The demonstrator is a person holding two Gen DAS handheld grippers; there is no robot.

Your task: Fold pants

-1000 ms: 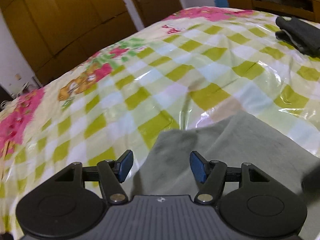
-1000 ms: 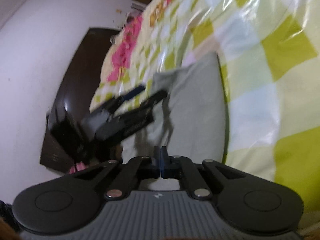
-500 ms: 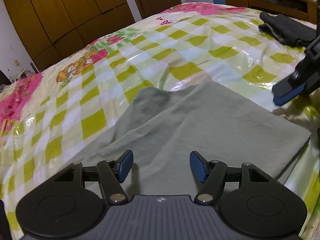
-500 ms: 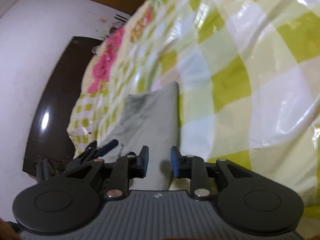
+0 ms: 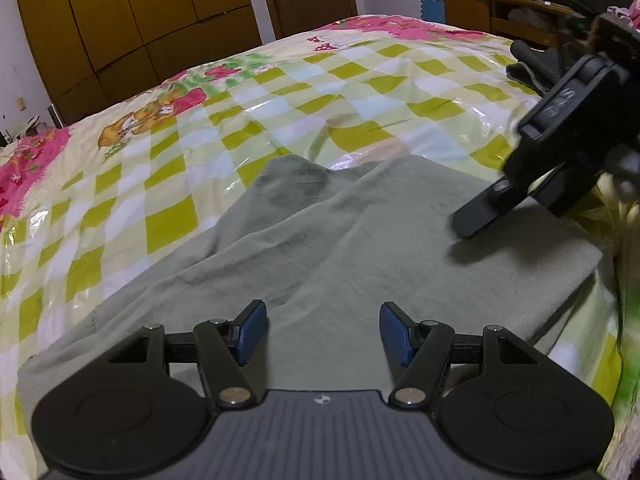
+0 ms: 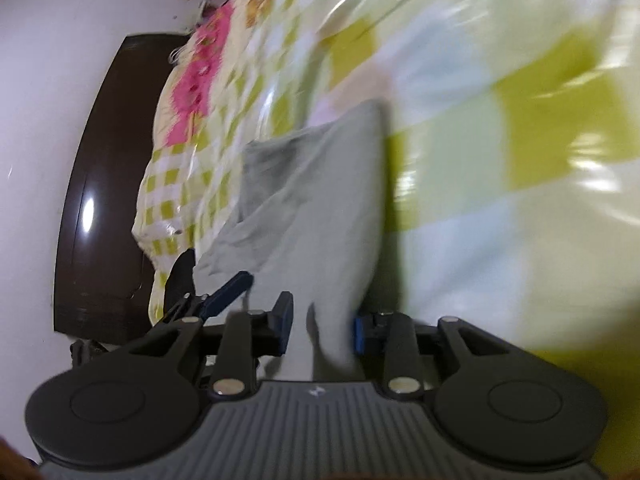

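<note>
Nearest the lens, the left gripper (image 5: 322, 332) hovers over the near part of the grey-green pants (image 5: 340, 248), its jaws spread wide with nothing between them. The pants lie folded flat on the bed (image 5: 280, 92), atop its glossy checked cover. At the pants' right edge the right gripper (image 6: 322, 330) has its jaws parted around a fold of the cloth, not clamped on it. Beyond the pants a dark garment (image 5: 532, 68) lies on the bed's far right, and wooden wardrobes (image 5: 132, 20) stand behind.
</note>
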